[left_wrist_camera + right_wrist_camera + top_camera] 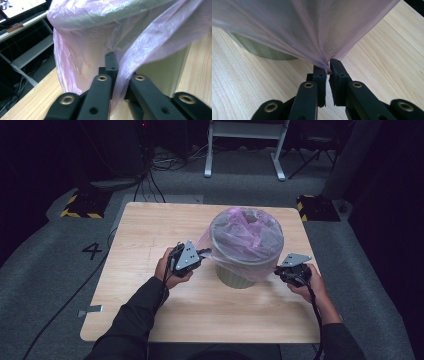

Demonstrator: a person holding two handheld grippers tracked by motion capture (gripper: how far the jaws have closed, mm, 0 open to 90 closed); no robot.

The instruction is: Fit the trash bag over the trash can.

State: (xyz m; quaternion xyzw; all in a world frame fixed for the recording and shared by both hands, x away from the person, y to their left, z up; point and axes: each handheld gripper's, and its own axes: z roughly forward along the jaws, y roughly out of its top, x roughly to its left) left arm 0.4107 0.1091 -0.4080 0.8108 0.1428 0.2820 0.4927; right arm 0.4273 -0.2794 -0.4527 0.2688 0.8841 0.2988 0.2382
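A: Right, quick rundown pls. Where's the bag?

B: Pink plastic bag (240, 237) is draped over the pale green bin (235, 276), which stands upright on the wooden table (150, 285), a bit right of centre. Bag's mouth is folded over the rim and hangs down the outside of the bin.

A: L gripper?

B: Left gripper (202, 253) sits just beside the bin's left side, w/ the person's left hand (167, 270) around it. In the left gripper view its jaws are closed on a fold of the bag (120, 85); film runs down between the two black jaws and is pulled out from the bin wall (160, 72). Pinched, not loose.

A: And the R one?

B: Right gripper (276, 271) is at the bin's lower right side, right hand (312, 285) behind it. Right gripper view: jaws are clamped on the bag's edge, the film (317, 32) gathered to a point right at the tips (327, 68) and stretched taut up and away from there. Bin base (262, 51) shows behind it on the table (387, 50).

A: So both are gripping the same bag?

B: Yep, one on each side, opp. sides of the bin. Bag is stretched outward at both pinch points.

A: Anything inside the bin?

B: Can't tell; top is covered w/ crumpled pink film.

A: Bin tilted at all?

B: Looks upright, base flat on the table.
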